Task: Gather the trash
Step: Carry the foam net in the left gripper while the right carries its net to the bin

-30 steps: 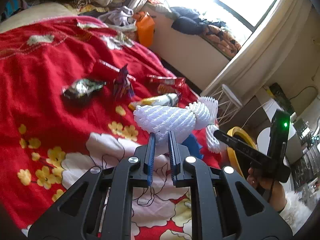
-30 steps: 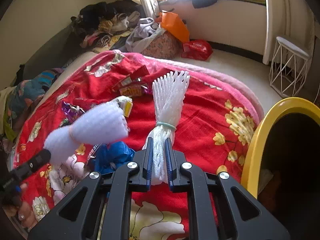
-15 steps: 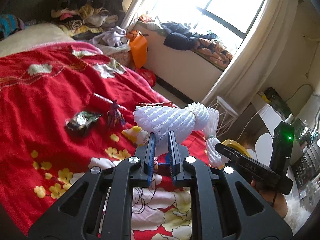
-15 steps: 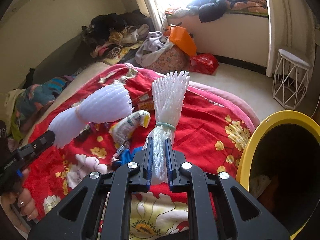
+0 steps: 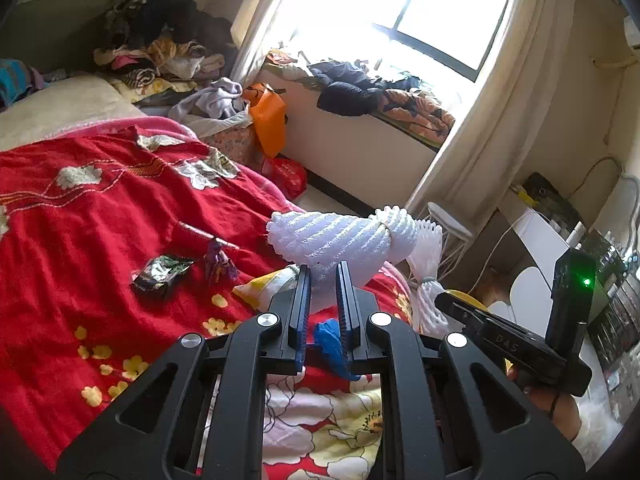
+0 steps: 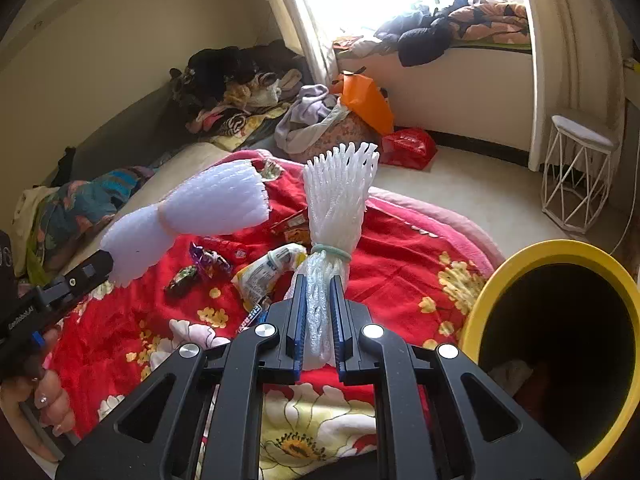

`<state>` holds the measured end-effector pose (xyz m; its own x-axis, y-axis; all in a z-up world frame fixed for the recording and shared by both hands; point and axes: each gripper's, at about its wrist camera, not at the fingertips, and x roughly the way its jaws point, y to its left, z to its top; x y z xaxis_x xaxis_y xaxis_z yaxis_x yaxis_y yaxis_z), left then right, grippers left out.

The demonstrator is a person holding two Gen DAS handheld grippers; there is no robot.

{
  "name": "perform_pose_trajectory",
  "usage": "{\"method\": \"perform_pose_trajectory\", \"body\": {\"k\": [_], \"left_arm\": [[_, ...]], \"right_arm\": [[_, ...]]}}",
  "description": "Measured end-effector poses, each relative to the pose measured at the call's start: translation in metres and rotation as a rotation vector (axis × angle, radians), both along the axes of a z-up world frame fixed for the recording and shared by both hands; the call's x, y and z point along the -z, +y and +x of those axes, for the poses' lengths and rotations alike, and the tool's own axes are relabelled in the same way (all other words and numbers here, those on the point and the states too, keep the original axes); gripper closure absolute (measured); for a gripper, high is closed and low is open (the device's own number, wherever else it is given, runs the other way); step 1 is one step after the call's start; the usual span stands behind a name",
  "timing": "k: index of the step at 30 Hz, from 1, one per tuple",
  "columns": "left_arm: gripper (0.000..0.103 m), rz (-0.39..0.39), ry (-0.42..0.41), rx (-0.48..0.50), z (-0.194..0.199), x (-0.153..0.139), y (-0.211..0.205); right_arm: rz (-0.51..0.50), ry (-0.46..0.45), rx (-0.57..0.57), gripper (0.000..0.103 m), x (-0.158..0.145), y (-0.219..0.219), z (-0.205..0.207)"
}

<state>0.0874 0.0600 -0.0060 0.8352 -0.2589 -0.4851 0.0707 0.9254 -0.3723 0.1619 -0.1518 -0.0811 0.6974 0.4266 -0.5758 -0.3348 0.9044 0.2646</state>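
Two white foam fruit nets are up in the air over the bed, one in each pair of tongs. The left gripper [image 5: 323, 300] has its jaws pinched nearly shut on the left foam net [image 5: 332, 242], a puffy ribbed sleeve that lies sideways above the blanket, its open end to the left. The right gripper [image 6: 318, 312] is clamped just as tightly on the stem of the right foam net [image 6: 336, 204], which stands upright, tied at the waist with a pale green rubber band [image 6: 331, 250] and fanning out at the top. From the right camera the other net shows at the left, held in the left tongs, with the person's hand [image 6: 48, 396] below it at the near left edge.

Under both nets, more litter lies on the red floral blanket [image 5: 80, 240]: a dark shiny wrapper [image 5: 160, 272], a crumpled purple foil wrapper [image 5: 218, 264] just right of it, a yellow-and-white packet [image 6: 268, 276] nearer the tongs, a blue scrap [image 5: 330, 340] directly behind the left jaws, and red snack wrappers [image 6: 292, 226] farther back.

At the near right, touching the bed's edge, stands the yellow bin [image 6: 488, 292], its mouth dark with a little rubbish inside. On the floor beyond it sits a white wire stool [image 6: 576, 176], and farther off an orange bag [image 6: 366, 100] and a red bag [image 6: 408, 146] below the window ledge, which is heaped with clothes. More clothes are piled at the far left, by the wall.
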Motion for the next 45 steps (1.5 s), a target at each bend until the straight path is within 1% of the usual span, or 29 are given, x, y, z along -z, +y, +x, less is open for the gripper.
{"method": "perform_pose_trajectory", "body": {"k": [12,25,45], "left_arm": [[0.094,0.025,-0.030,0.029,-0.004,-0.010,-0.015],[0.094,0.058,-0.035,0.077,-0.001,-0.013,-0.042],[0.094,0.108,-0.011,0.163,0.009,-0.001,-0.092]], "right_arm": [[0.017,-0.026,0.058,0.092,-0.010,-0.026,-0.015],[0.047,-0.026,0.144,0.092,-0.007,-0.067,-0.023],[0.090,-0.020,0.289,0.092,0.000,-0.133,-0.031]]}}
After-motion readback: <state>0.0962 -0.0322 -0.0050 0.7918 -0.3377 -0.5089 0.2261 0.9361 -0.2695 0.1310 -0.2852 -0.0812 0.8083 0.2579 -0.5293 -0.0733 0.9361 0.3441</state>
